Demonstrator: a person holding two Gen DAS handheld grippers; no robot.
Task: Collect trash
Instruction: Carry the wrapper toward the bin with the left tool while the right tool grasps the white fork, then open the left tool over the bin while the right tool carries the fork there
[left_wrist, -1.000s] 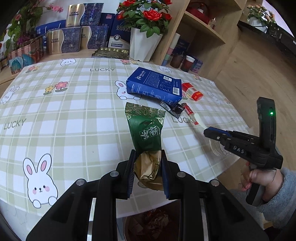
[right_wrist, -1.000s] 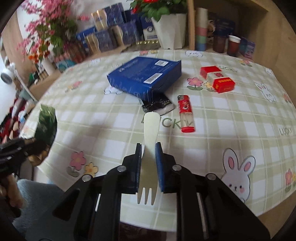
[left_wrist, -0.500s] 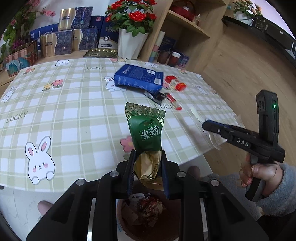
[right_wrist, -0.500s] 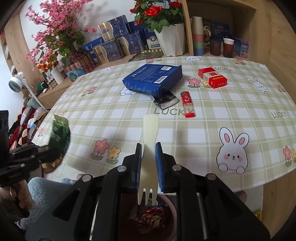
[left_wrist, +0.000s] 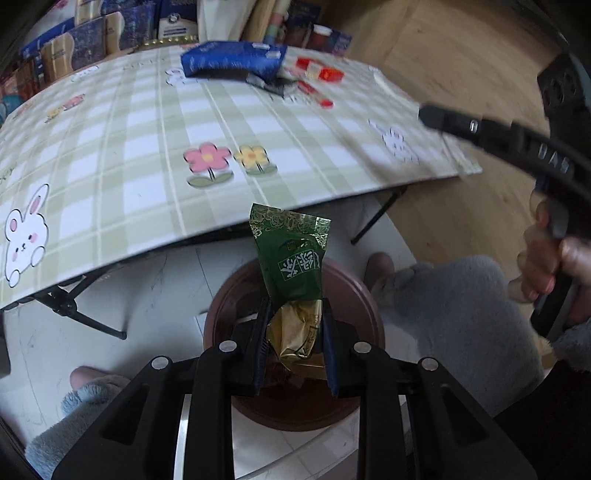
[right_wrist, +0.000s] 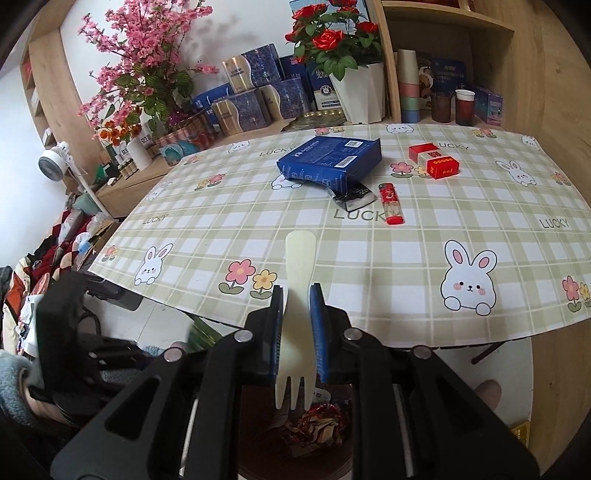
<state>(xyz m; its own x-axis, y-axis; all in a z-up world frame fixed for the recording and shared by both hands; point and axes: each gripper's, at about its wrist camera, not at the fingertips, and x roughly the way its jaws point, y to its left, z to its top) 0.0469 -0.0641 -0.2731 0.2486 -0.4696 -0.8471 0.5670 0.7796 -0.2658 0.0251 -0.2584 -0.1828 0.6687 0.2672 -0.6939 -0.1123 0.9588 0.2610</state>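
My left gripper (left_wrist: 293, 332) is shut on a green and gold snack wrapper (left_wrist: 293, 258) and holds it above a round brown bin (left_wrist: 354, 291) on the floor below the table edge. My right gripper (right_wrist: 297, 317) is shut on a cream plastic fork (right_wrist: 298, 280), tines toward the camera, over the same bin (right_wrist: 325, 465), which holds crumpled wrappers (right_wrist: 317, 424). The right gripper also shows in the left wrist view (left_wrist: 480, 129), blurred, at the right. The left gripper shows in the right wrist view (right_wrist: 74, 332) at the lower left.
On the checked tablecloth (right_wrist: 221, 206) lie a blue box (right_wrist: 328, 158), a black wrapper (right_wrist: 352, 195), a red lighter (right_wrist: 391, 203) and a red pack (right_wrist: 436, 160). Boxes, flowers and cups stand behind. Folding table legs (left_wrist: 85, 317) and a slippered foot (left_wrist: 85, 384) are near the bin.
Both grippers have drawn back off the table edge and lowered. The left one now tilts down, holding the wrapper over the bin. The fork is still held.
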